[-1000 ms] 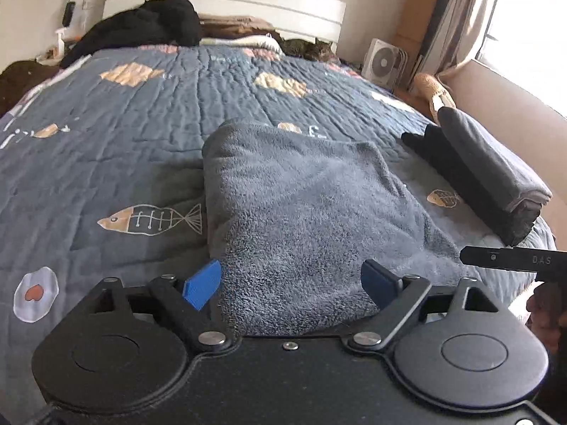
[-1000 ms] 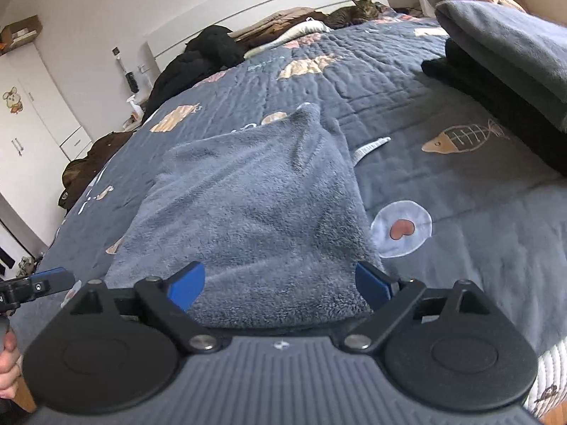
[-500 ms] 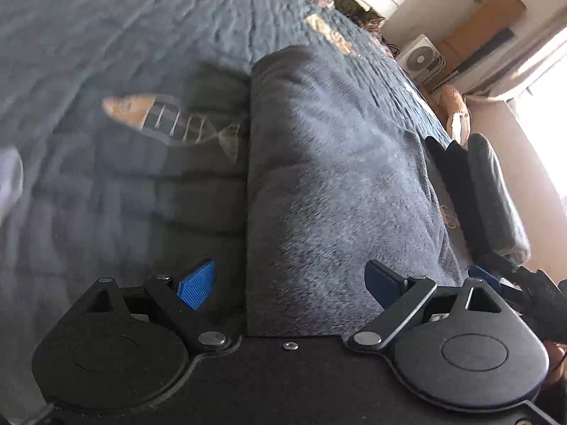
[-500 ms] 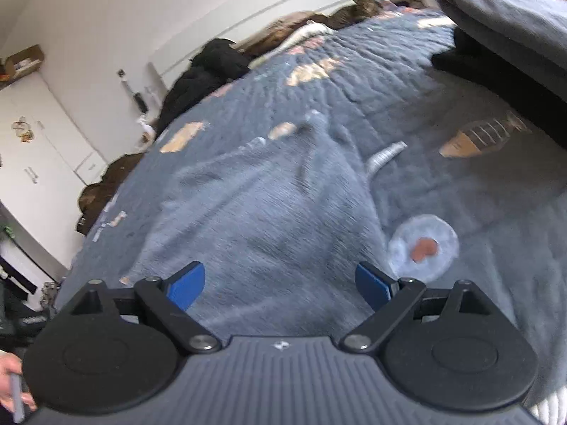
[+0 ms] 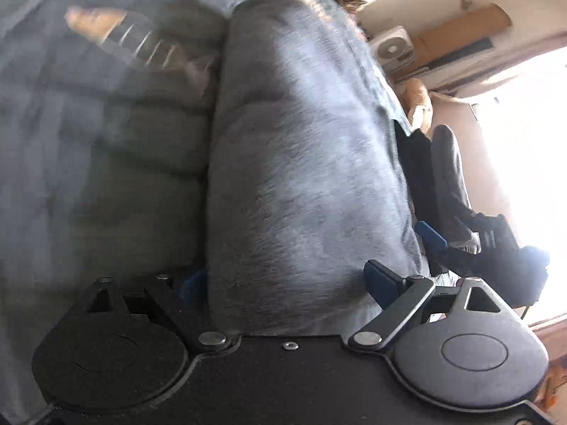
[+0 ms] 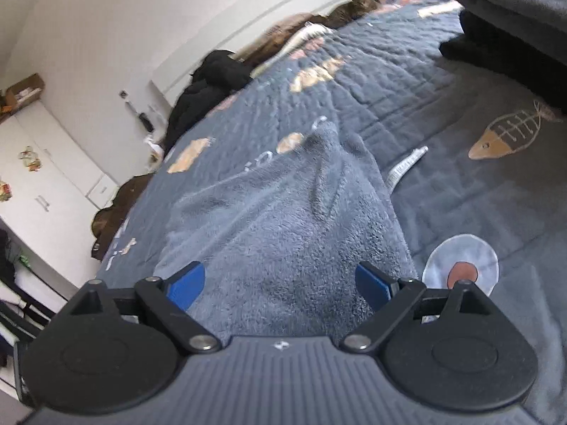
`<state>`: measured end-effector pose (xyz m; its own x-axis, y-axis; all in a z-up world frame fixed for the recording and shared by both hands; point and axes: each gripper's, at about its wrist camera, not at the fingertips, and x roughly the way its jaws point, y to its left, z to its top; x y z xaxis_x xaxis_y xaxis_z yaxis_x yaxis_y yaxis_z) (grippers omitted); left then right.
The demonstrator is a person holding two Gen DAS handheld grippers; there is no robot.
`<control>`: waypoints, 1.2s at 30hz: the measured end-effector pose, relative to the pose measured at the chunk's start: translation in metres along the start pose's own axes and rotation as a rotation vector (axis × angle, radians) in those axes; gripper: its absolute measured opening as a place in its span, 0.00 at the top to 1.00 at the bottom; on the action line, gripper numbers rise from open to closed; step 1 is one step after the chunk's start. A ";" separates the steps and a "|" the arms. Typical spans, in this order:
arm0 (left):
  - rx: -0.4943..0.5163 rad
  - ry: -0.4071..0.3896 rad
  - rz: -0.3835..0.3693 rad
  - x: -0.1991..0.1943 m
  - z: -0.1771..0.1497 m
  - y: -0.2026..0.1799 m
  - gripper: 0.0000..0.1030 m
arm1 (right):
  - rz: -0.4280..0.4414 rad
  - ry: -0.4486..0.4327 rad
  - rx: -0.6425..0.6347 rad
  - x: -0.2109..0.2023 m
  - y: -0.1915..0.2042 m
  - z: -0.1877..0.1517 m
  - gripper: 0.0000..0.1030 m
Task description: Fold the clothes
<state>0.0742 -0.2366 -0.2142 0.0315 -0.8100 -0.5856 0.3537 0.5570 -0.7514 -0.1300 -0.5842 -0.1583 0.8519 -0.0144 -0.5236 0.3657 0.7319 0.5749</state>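
The folded grey fleece garment [image 5: 304, 163] lies on the fish-print quilt [image 5: 88, 163] of the bed, its near edge right under both tools. The left gripper [image 5: 283, 281] has its blue pads spread apart to either side of that edge, the left pad half hidden beside the fleece; the right gripper [image 6: 280, 285] also stands open, its blue fingers [image 6: 186, 285] over the fleece, clamping nothing. Compared with a second ago, the left view has tilted hard and dropped close to the cloth, so the garment now fills most of it and blurs with motion, and the right view has rolled and come lower too. The left wrist view alone shows the right tool from the side at the garment's far edge, with the stack of folded dark clothes [image 5: 446, 173] behind it. The right wrist view alone shows a white measuring tape [image 6: 405, 166] beside the garment, the white wardrobe [image 6: 46, 184] and a cat [image 6: 358, 3] by the headboard.
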 end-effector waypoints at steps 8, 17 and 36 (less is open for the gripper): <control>-0.006 -0.017 -0.054 0.010 0.004 0.001 0.44 | 0.014 0.017 -0.044 0.007 0.014 0.006 0.11; 0.011 -0.050 -0.068 0.006 0.001 -0.001 0.38 | 0.004 -0.003 -0.051 -0.005 0.007 0.005 0.11; 0.239 0.009 0.035 -0.014 0.026 -0.028 0.77 | 0.015 0.021 -0.022 0.002 0.003 -0.005 0.11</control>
<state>0.0884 -0.2459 -0.1771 0.0392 -0.7889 -0.6133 0.5635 0.5243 -0.6384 -0.1294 -0.5788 -0.1606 0.8488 0.0106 -0.5287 0.3447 0.7470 0.5685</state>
